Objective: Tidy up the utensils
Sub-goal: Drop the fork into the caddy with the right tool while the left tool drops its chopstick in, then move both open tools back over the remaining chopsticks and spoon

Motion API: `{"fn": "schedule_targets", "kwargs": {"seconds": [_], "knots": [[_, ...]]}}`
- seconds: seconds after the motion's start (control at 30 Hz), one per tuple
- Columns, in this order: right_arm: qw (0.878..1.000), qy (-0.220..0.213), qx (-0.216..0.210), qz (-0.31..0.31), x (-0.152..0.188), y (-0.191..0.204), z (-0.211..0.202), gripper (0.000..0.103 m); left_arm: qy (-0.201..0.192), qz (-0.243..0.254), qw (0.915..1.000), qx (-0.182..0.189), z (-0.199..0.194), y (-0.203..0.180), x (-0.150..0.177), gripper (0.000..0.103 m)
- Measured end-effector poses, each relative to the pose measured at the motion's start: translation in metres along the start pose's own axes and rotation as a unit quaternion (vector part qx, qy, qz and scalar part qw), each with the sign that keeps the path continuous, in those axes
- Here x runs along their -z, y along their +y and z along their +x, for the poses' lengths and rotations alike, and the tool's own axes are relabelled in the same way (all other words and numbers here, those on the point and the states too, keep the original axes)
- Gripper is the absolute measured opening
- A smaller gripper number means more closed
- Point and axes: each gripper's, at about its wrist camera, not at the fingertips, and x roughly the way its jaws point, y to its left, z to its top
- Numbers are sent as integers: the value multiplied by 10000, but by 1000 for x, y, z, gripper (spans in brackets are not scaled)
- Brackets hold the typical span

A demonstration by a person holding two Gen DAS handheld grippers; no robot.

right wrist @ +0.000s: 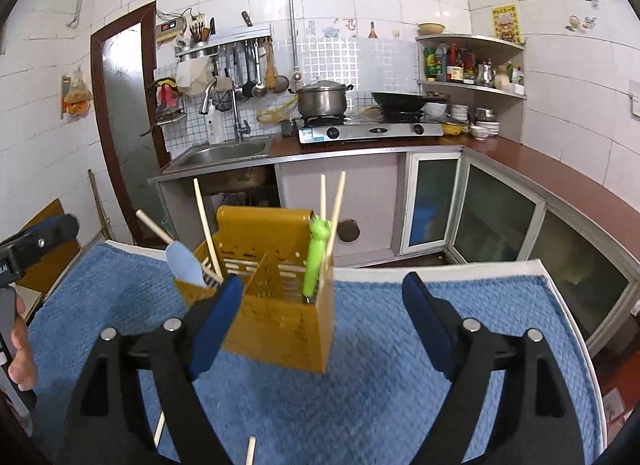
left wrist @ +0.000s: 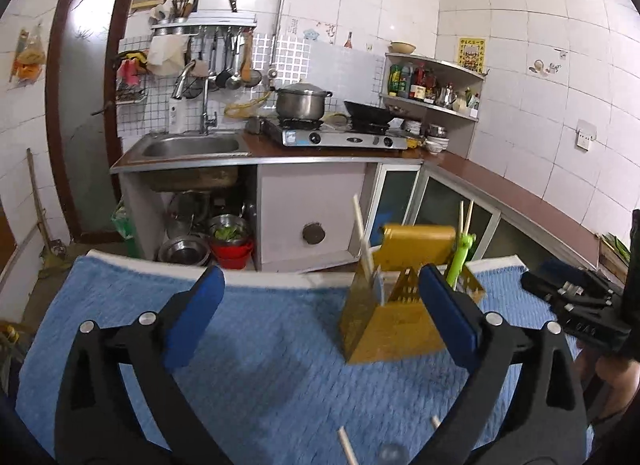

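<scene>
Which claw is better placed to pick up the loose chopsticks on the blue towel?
Left, probably. Both loose chopsticks lie between the arms of the open left claw. For the open right claw they sit off to its left. Either must pull back first.

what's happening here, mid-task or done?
A person holds a gripper in each hand over a blue towel. Both the left gripper and the right gripper are open and empty. The yellow utensil holder stands upright on the towel, already holding chopsticks, a green frog-topped utensil and a pale blue spatula. Loose chopsticks lie on the towel near the cameras, so sorting looks unfinished.
</scene>
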Motion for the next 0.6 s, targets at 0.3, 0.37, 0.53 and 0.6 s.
{"fn": "schedule_targets", "kwargs": {"seconds": [0.3,0.37,0.53,0.6], "knots": [[9997,103,196,125,40,-9,-28,90,301,160,9992,-210,-24,4,50,98],[9992,273,216,194,54,-11,-27,90,435,123,9988,-169,-24,4,64,98],[9974,594,331,219,86,-12,-23,90,763,197,9968,-155,-18,-2,93,98],[9967,686,368,233,96,-12,-22,90,926,251,9953,-162,-14,-6,105,98]]}}
